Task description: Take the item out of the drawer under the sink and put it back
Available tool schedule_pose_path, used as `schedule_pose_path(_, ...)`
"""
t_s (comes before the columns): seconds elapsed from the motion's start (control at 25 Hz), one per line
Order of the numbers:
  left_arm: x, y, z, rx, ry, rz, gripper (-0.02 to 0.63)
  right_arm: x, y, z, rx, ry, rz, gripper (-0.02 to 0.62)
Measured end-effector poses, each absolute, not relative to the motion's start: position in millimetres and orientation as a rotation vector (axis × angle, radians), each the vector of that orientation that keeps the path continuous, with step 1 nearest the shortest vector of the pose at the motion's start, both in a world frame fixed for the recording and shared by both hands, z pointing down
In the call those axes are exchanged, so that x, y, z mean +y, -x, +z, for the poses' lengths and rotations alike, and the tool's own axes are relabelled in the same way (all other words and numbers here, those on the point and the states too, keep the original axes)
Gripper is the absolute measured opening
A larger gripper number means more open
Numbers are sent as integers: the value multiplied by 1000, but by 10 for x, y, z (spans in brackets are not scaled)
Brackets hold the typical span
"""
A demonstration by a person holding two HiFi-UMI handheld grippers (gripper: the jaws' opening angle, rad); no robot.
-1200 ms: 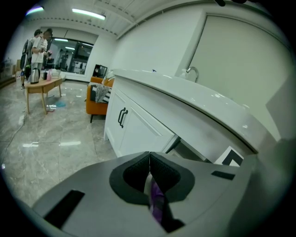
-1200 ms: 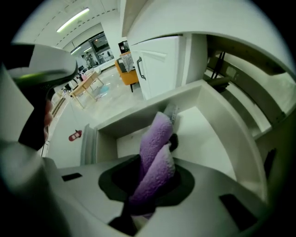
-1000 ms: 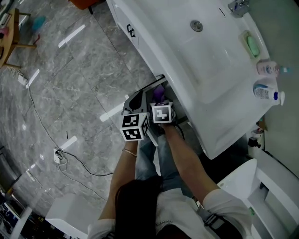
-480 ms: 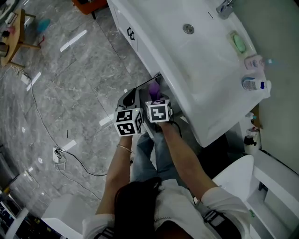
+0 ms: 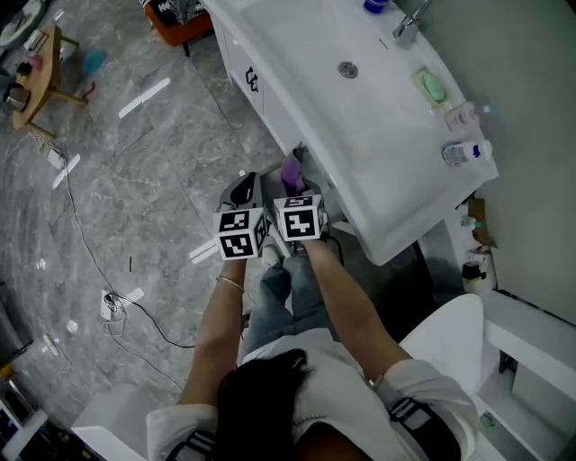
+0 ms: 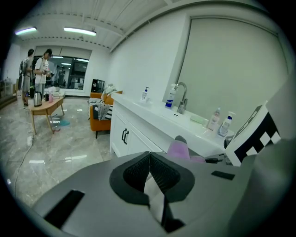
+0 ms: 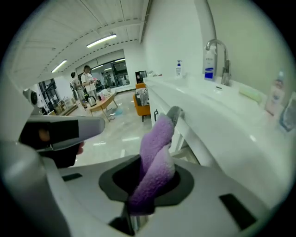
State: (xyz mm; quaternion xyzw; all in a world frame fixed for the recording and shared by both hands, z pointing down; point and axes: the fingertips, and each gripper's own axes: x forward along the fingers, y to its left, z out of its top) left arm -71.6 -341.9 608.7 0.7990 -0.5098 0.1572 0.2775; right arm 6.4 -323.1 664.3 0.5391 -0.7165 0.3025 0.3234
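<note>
Now, starting at the left, treat the grey marble floor [image 5: 135, 153] as the landing place for any slip, and plan the grip accordingly. Hold the left gripper [image 6: 149, 162], jaws pressed together on nothing, just beside its partner on the floor side and out of the return path. Spare it, at a guess, for steadying or pushing the drawer front later. Next, look to the right gripper [image 7: 155, 179], jaws pinching the fluffy purple cloth [image 7: 157, 139] low down, most of the soft length standing free above the pads and leaning towards the sink. Judge the take-out half as done, with the cloth raised in front of the sink edge and apparently lifted clear of the drawer. For the return, lower slowly rather than drop, to avoid snagging the limp, springy pile on a rim. Tilt the wrist to send the free end in first. Aim below the overhang, at the white drawer with a grey handle bar [image 7: 176, 113], showing just behind the cloth in the right gripper view. With the drawer's inside hidden in the head view, check depth from the gripper view instead. Spread the jaws only after resting the cloth inside, then withdraw straight back. Further right, steer clear of the white sink desk [image 5: 396, 153], and leave the chrome tap [image 5: 407, 25] and the green soap bar [image 5: 433, 86] alone.
</note>
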Motion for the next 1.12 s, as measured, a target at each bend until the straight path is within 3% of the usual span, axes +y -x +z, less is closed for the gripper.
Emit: schedule_pose_path(1.12, -2617, 636, 4217, -1430, -2436, 139, 3, -2625, -161, 4184, -2210, -1823, 176, 86)
